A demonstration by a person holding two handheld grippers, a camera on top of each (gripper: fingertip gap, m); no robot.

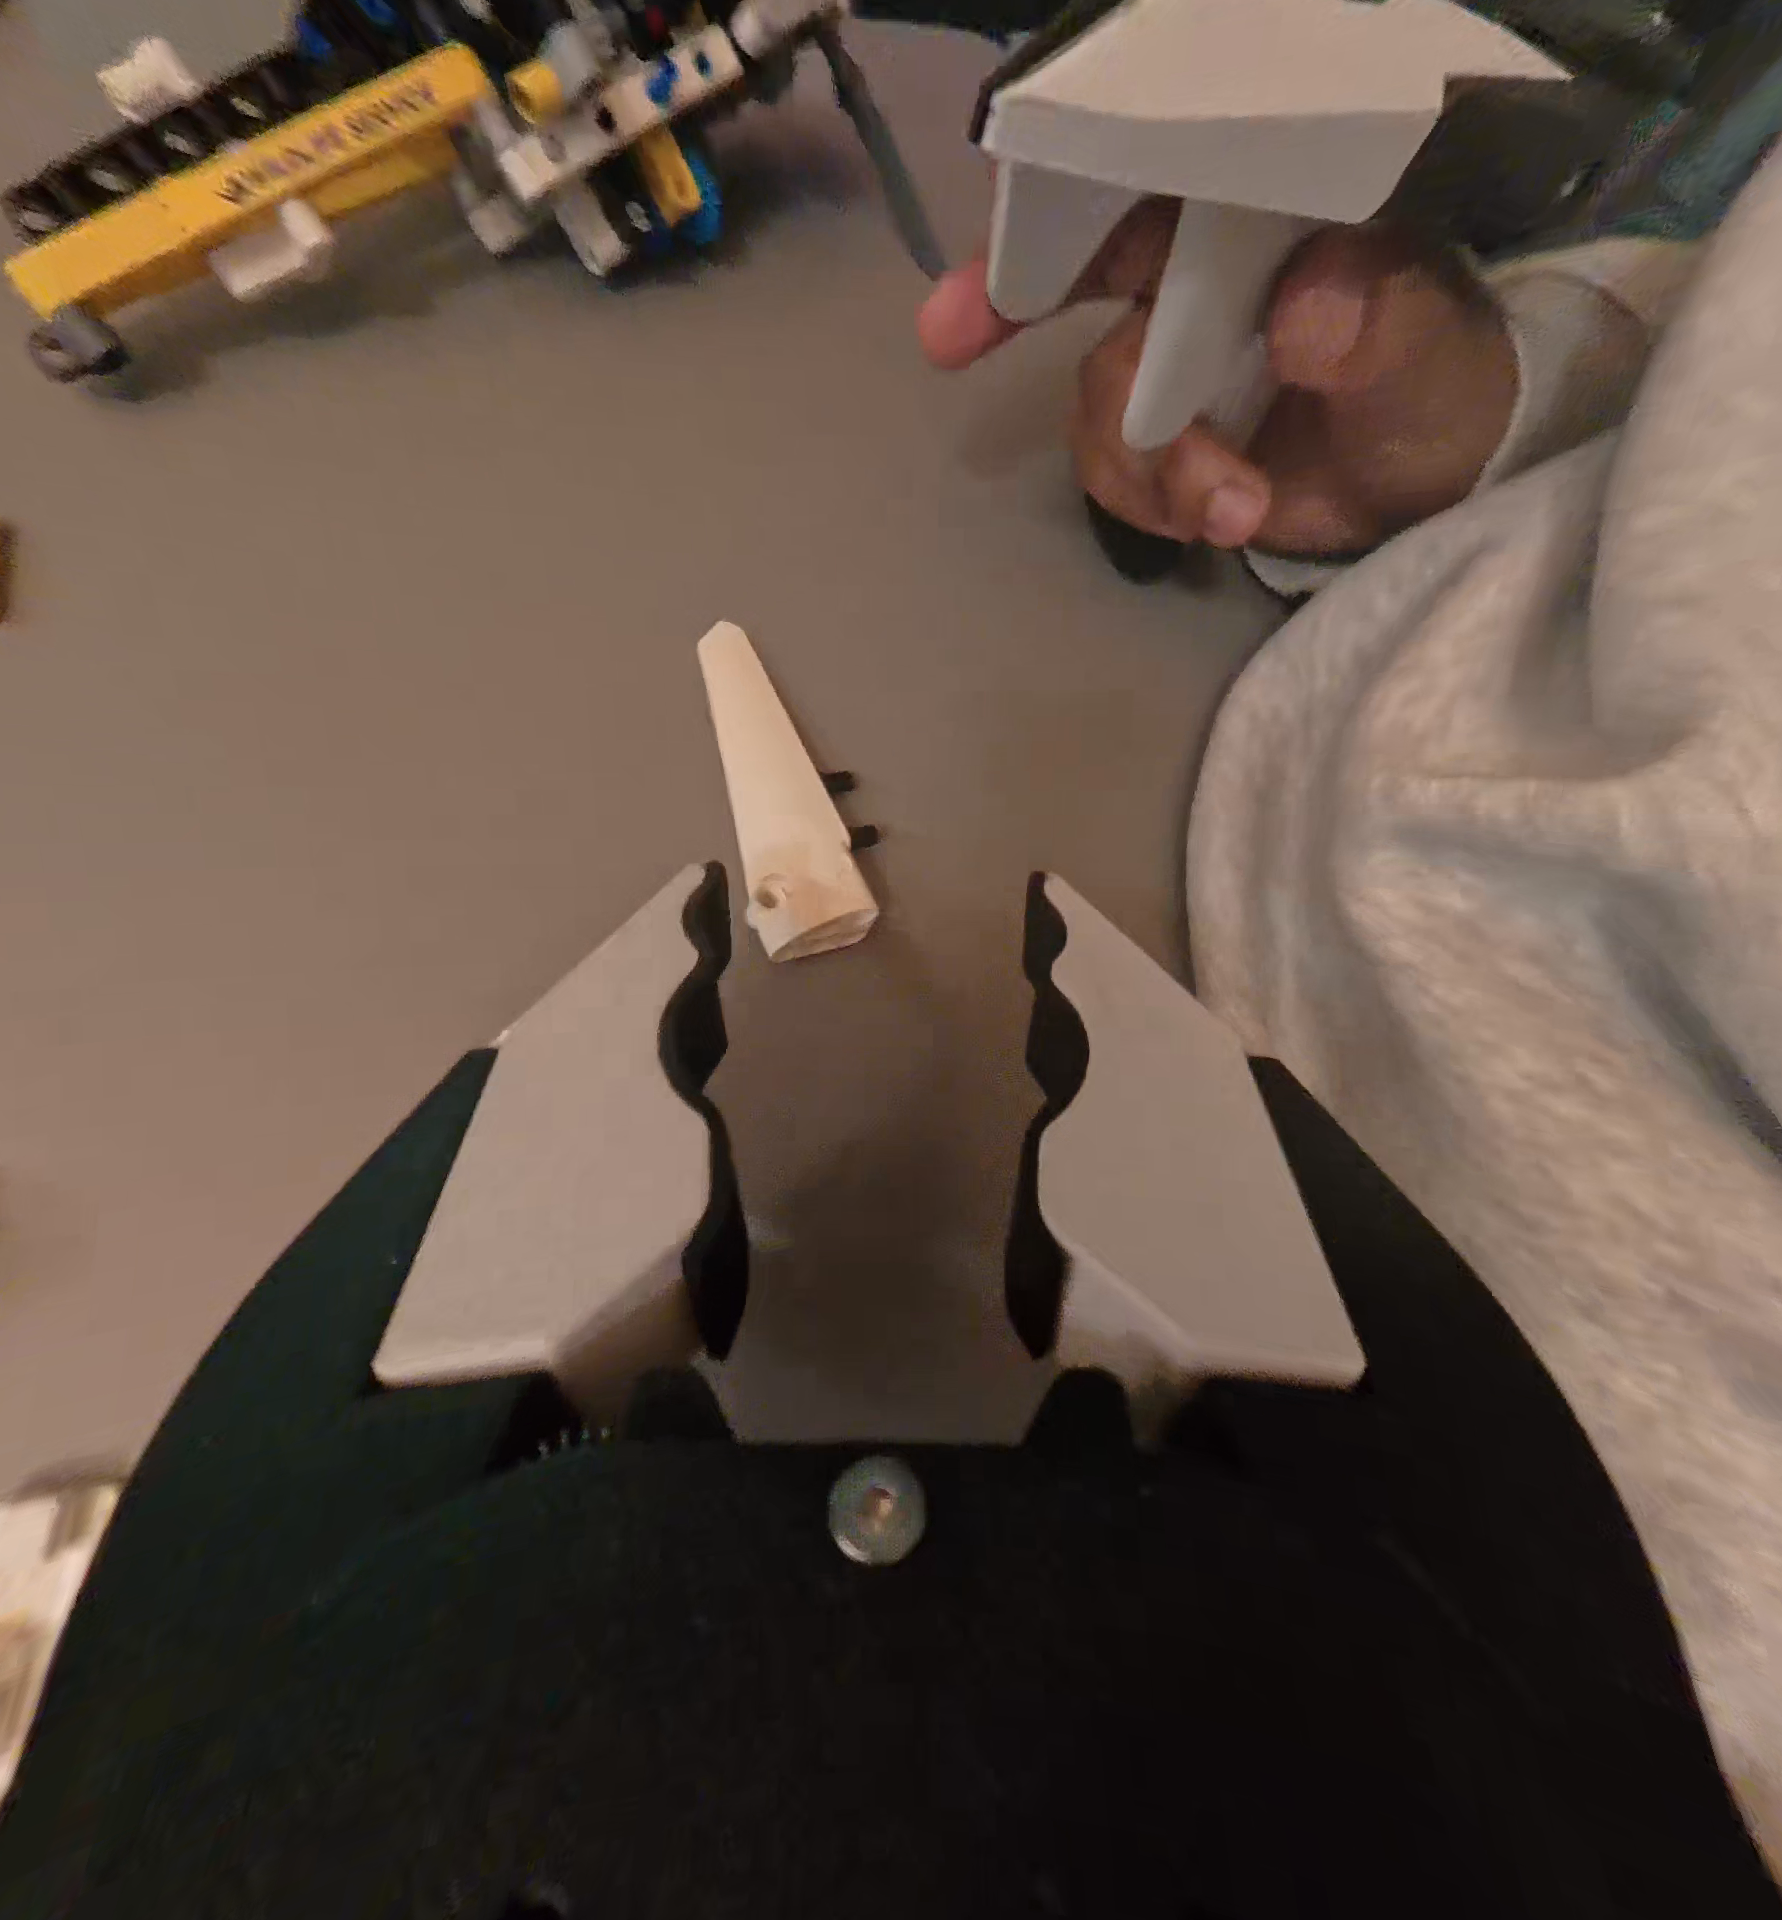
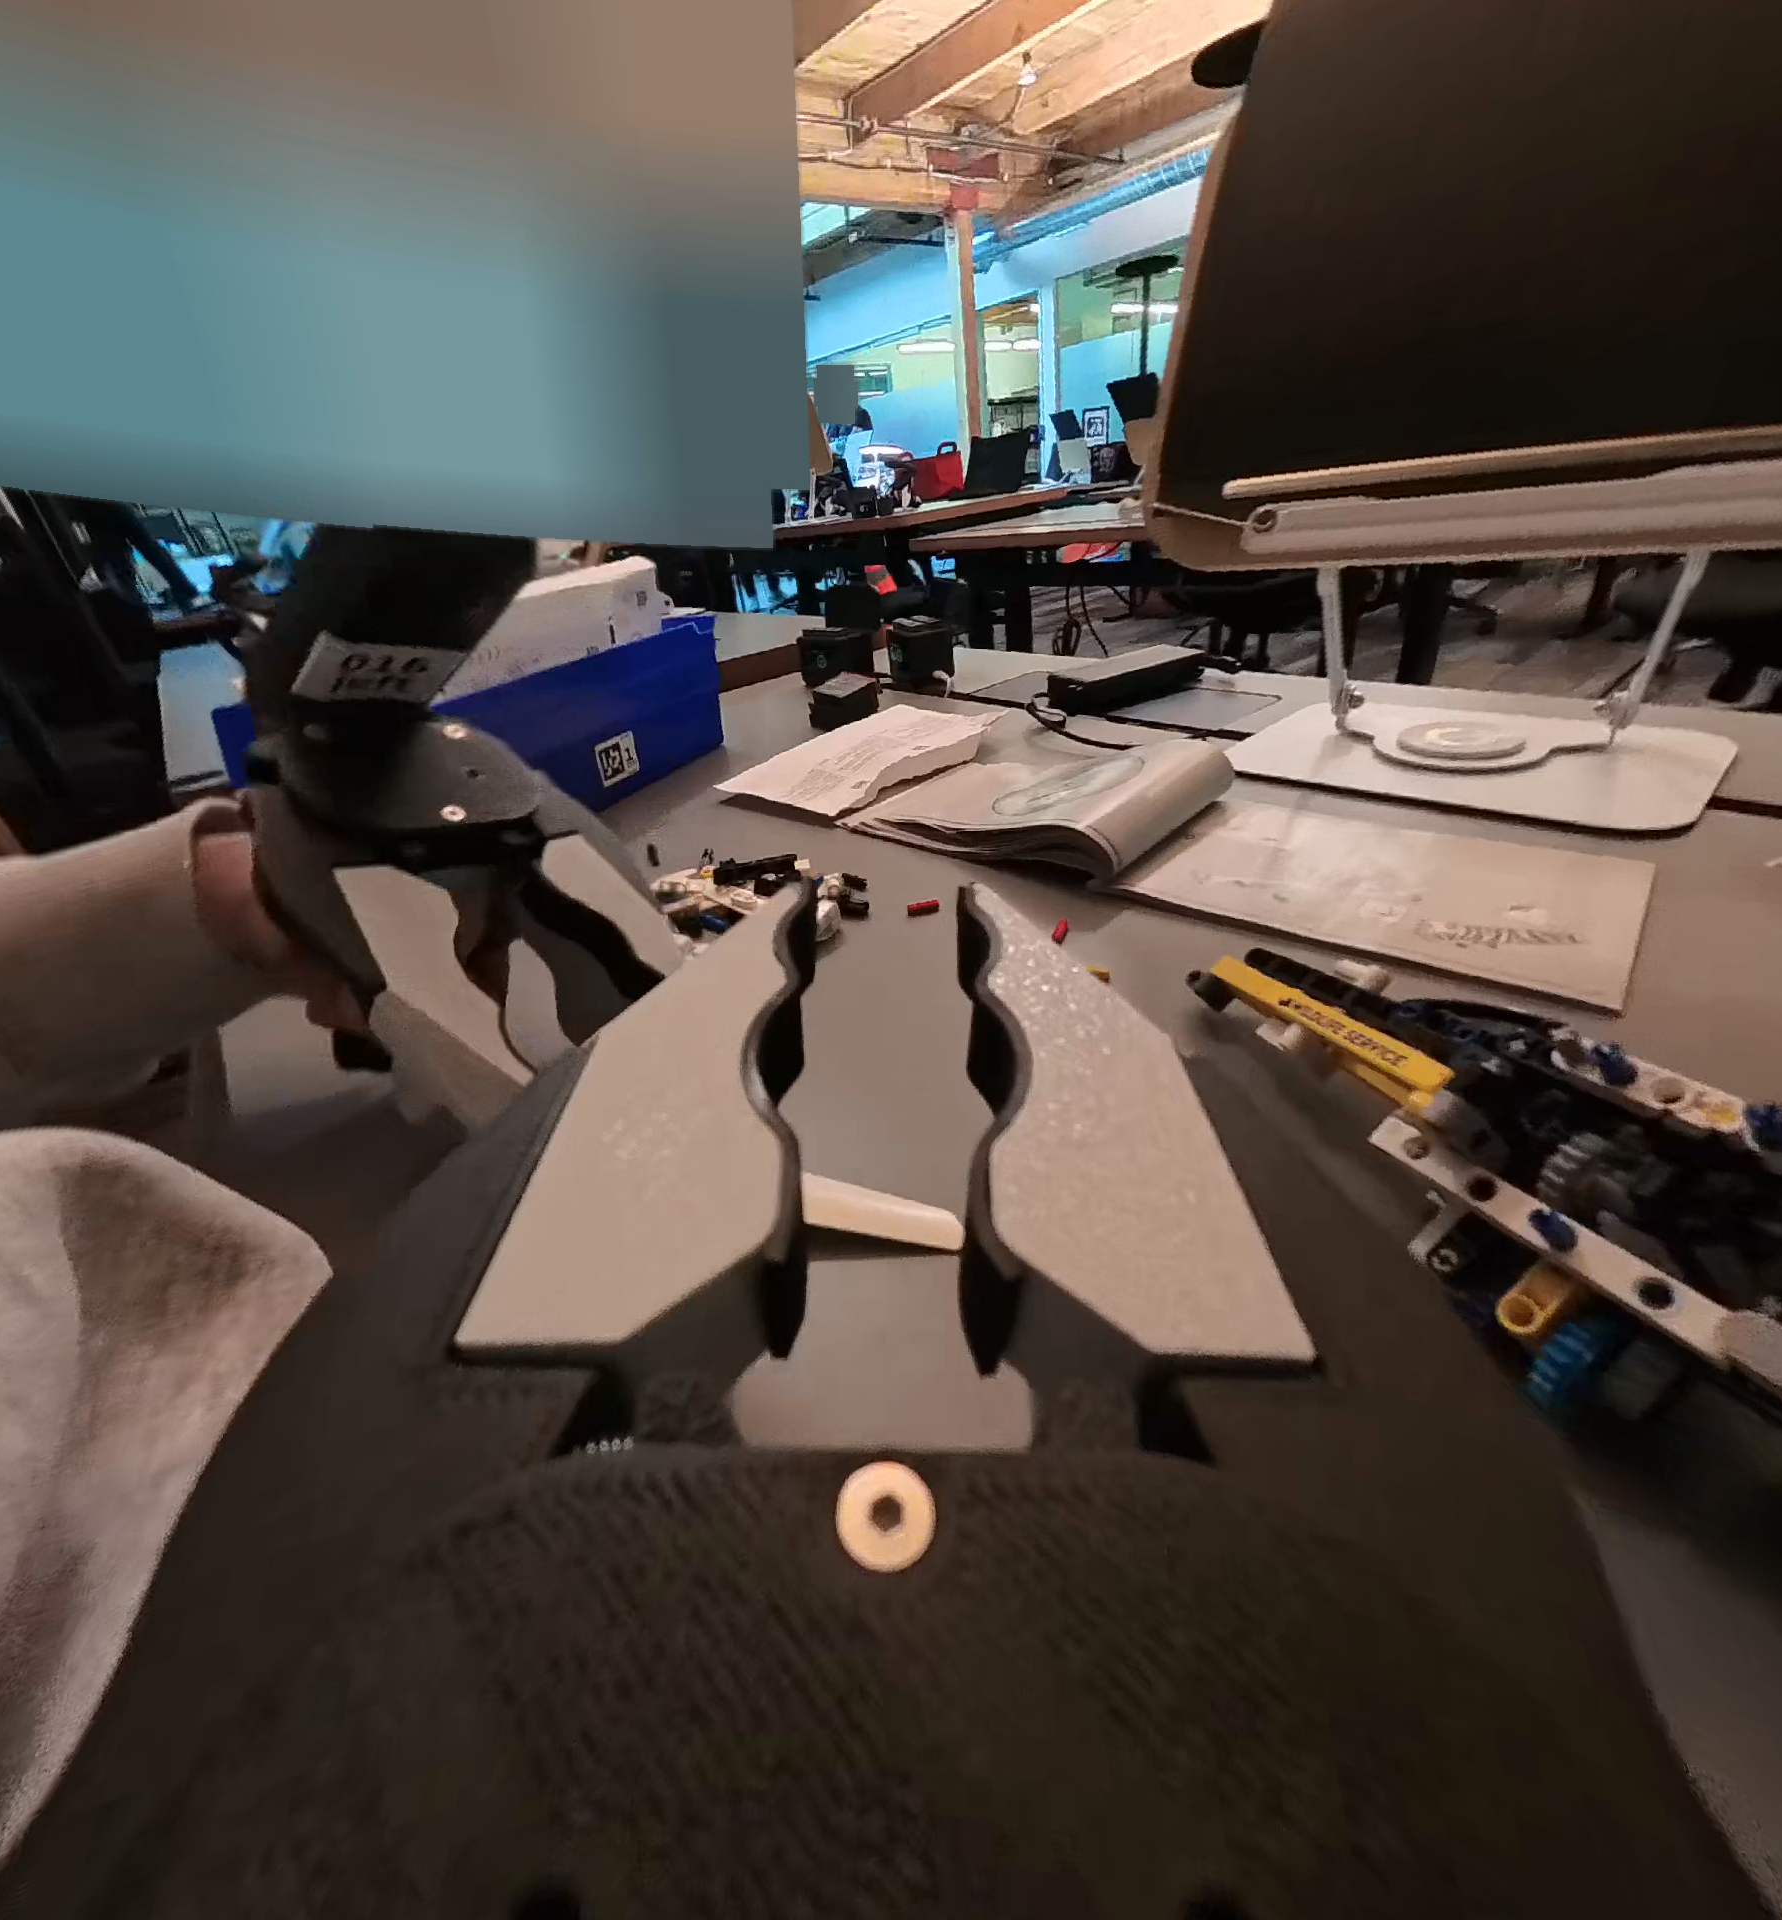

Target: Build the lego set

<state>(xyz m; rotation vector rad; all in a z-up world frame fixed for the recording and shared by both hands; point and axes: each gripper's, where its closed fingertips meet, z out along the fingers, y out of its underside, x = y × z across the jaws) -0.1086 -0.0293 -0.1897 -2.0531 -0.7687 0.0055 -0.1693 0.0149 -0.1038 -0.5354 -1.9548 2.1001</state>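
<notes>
Holding both grippers released, we have the left gripper (image 1: pixel 876 883) just near of the white tapered piece (image 1: pixel 778 800), right gripper (image 2: pixel 885 904) empty beside the model (image 2: pixel 1552 1164).

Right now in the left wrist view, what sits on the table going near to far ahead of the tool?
Left tool, open → white tapered piece with black pins on its side, just past the fingertips → bare grey table → yellow, white and black lego build at the far edge.

white tapered panel (image 1: pixel 788 800) flat, yellow-black model (image 1: pixel 347 166) beyond
</notes>
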